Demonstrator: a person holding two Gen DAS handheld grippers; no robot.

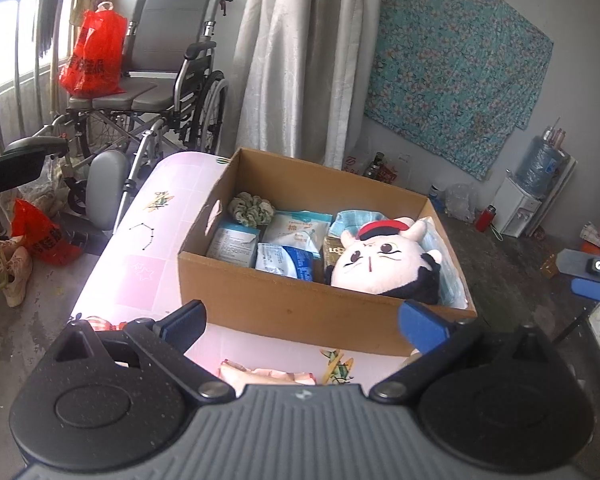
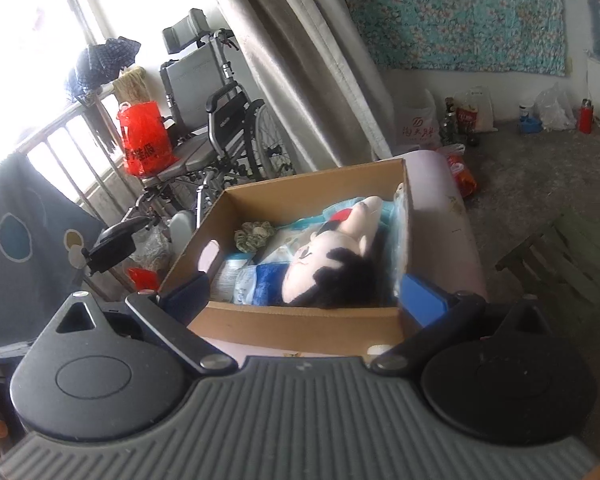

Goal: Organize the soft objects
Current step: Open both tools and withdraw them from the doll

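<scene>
An open cardboard box (image 1: 260, 300) (image 2: 300, 322) stands on a pink table (image 1: 140, 248). Inside lie a white plush doll with black hair and a red cap (image 1: 380, 264) (image 2: 324, 256), a green scrunchie (image 1: 251, 209) (image 2: 255, 236), several soft packets (image 1: 296, 230) (image 2: 252, 280) and a blue cloth (image 1: 356, 216). My left gripper (image 1: 304, 324) is open in front of the box's long wall, holding nothing. A pinkish soft item (image 1: 260, 374) lies on the table just below it, and a red striped item (image 1: 100, 324) sits beside its left finger. My right gripper (image 2: 304, 298) is open at the box's short end, empty.
A wheelchair (image 1: 160, 80) carrying a red plastic bag (image 1: 96, 56) stands beyond the table by a curtain (image 1: 300, 60). Shoes (image 1: 16, 272) and another red bag lie on the floor at left. A water dispenser (image 1: 528, 196) and a wooden stool (image 2: 564, 264) are at right.
</scene>
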